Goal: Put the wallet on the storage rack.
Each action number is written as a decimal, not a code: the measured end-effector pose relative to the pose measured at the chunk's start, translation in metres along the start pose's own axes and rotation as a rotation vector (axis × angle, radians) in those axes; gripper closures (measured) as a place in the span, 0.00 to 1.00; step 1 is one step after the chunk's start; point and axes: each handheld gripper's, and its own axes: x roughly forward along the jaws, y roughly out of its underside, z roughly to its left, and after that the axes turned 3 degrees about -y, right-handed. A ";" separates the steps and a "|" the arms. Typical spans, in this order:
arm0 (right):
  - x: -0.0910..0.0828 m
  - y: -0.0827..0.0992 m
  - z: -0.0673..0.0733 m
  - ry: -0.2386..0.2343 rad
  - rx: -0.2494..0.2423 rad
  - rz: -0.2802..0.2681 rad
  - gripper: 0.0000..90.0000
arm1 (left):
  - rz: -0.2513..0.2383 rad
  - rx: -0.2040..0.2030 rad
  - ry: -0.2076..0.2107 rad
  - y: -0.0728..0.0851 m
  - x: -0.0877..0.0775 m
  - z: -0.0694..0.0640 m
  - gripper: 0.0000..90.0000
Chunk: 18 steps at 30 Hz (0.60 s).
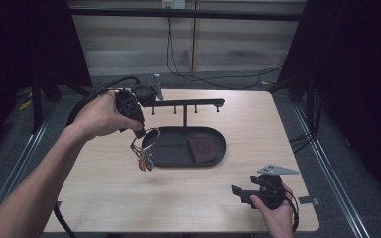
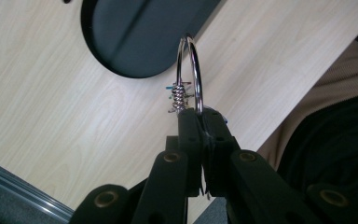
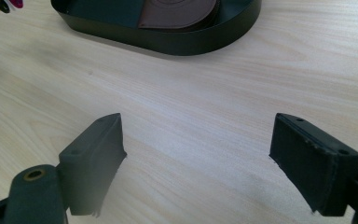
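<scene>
While the wooden table (image 1: 104, 193) carried the black oval tray (image 1: 178, 156) holding a brown wallet (image 1: 202, 148), the right gripper (image 1: 238, 193) rested near the front edge with jaws spread, and the left gripper (image 1: 140, 134) pinched a key ring (image 2: 189, 70) above the tray's left end.

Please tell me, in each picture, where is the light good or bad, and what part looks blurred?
High view: table evenly lit, surroundings almost black, key ring small and soft. Left gripper view: ring sharp with bright glints, left tool dark and near, slightly soft. Right gripper view: wood grain sharp, right tool has a blurred lower left edge; tray casts a soft shadow.
</scene>
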 end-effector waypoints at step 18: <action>0.002 0.001 -0.002 -0.010 0.003 0.016 0.19 | -0.005 -0.079 0.002 -0.020 0.008 0.034 0.98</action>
